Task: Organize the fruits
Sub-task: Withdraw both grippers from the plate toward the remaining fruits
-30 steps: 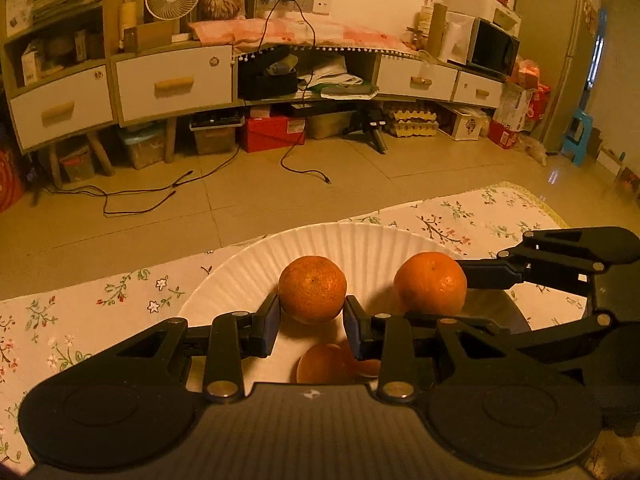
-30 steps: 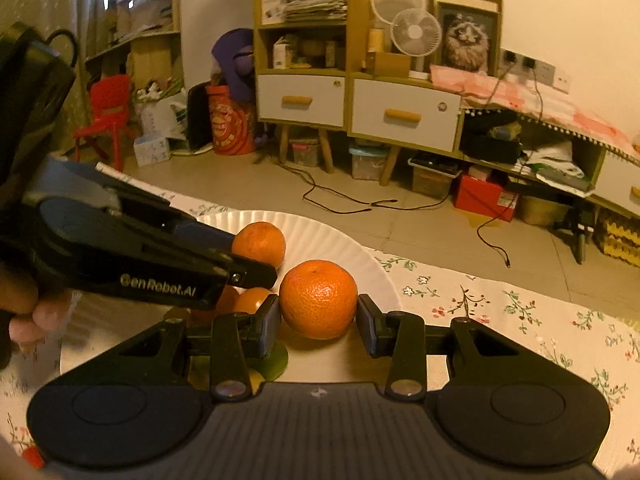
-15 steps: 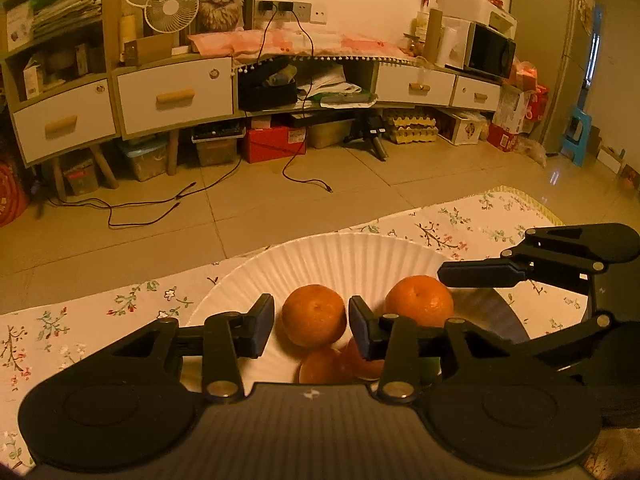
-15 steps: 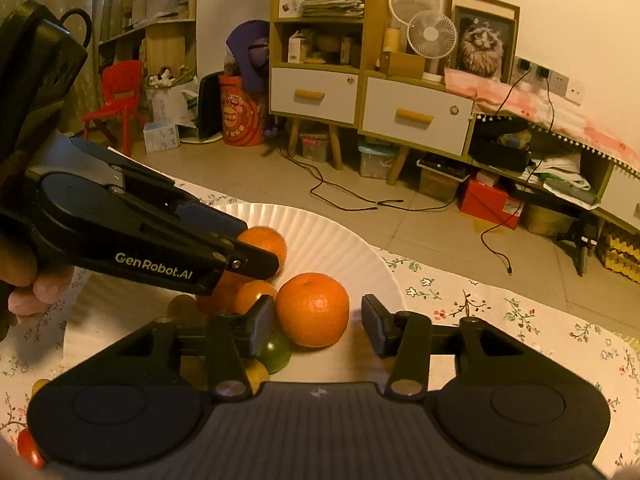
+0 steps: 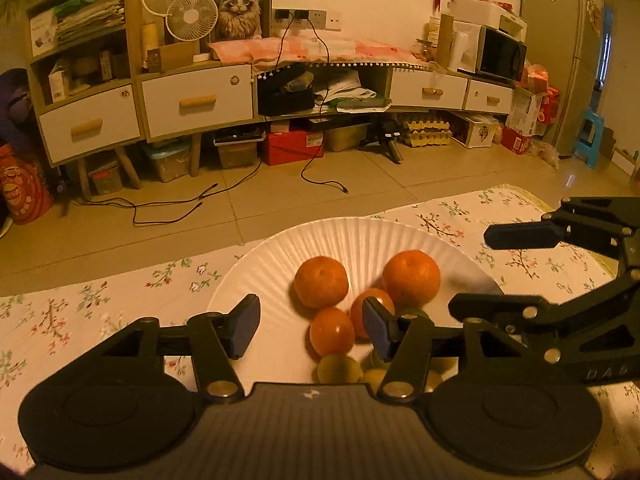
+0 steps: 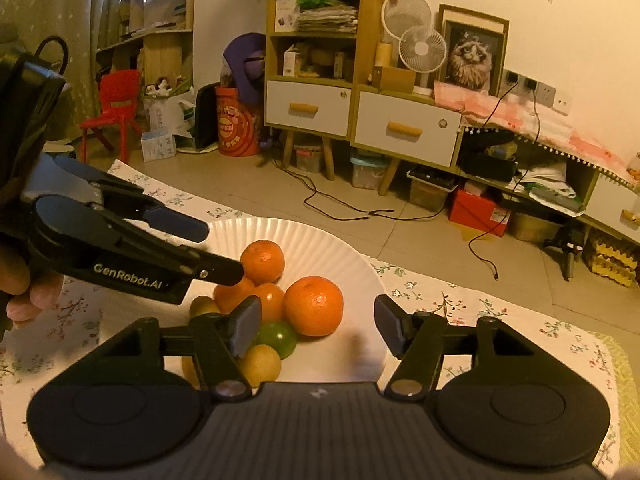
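Two claws hang over one flowered tablecloth (image 5: pixel 100 304) with a white paper plate (image 5: pixel 360 236) on it, and both are released, jaws opening, pads pressing on nothing. Ahead of the left gripper (image 5: pixel 310 330), past its fingertips, lie two large oranges: the left orange (image 5: pixel 321 282) straight out from its gap and the right orange (image 5: pixel 411 278) beyond its right finger, both resting on the plate. The right gripper (image 6: pixel 316 326) has that same bigger fruit sitting loose ahead of its gap, nearer its left pad yet clear of both pads. Closer in, between the left gripper's fingers, sit two smaller tangerines (image 5: pixel 332 330), touching each other. Smallest and nearest, partly hidden under both claws' bodies, are a green fruit (image 6: pixel 278 338) and some yellowish fruits (image 6: pixel 260 364), heaped against the tangerines.
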Available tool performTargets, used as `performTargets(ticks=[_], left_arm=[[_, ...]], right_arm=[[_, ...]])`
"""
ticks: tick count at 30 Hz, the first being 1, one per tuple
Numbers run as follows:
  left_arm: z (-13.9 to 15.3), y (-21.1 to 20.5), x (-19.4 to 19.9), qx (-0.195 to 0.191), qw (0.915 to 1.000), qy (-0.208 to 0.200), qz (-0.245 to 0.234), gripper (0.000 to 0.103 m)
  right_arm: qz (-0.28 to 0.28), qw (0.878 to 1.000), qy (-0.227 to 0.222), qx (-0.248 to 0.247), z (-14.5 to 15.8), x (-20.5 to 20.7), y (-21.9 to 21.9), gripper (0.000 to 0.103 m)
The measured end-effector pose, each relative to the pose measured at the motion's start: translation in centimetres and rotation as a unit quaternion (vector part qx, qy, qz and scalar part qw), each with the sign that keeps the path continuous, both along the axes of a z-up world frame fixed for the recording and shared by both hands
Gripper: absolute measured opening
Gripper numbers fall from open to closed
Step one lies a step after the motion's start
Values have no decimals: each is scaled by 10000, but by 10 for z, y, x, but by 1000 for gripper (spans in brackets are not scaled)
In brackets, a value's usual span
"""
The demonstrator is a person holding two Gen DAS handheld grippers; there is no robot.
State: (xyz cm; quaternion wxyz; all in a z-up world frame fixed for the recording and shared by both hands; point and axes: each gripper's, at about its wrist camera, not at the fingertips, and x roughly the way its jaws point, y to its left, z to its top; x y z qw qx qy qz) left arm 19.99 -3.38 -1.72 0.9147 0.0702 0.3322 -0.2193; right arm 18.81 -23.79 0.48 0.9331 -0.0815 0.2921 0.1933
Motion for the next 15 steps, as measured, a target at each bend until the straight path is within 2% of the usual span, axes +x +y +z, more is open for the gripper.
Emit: performTargets(ticks=[6,15], left_arm=[[5,7,-16,9,10000,-24,70,79],[8,23,-43,-14,9998,15,195,89]], right_arm=[[-11,10000,-11,41,5,-12,1,66],[-30,9999,35,137,10,-34,4,74]])
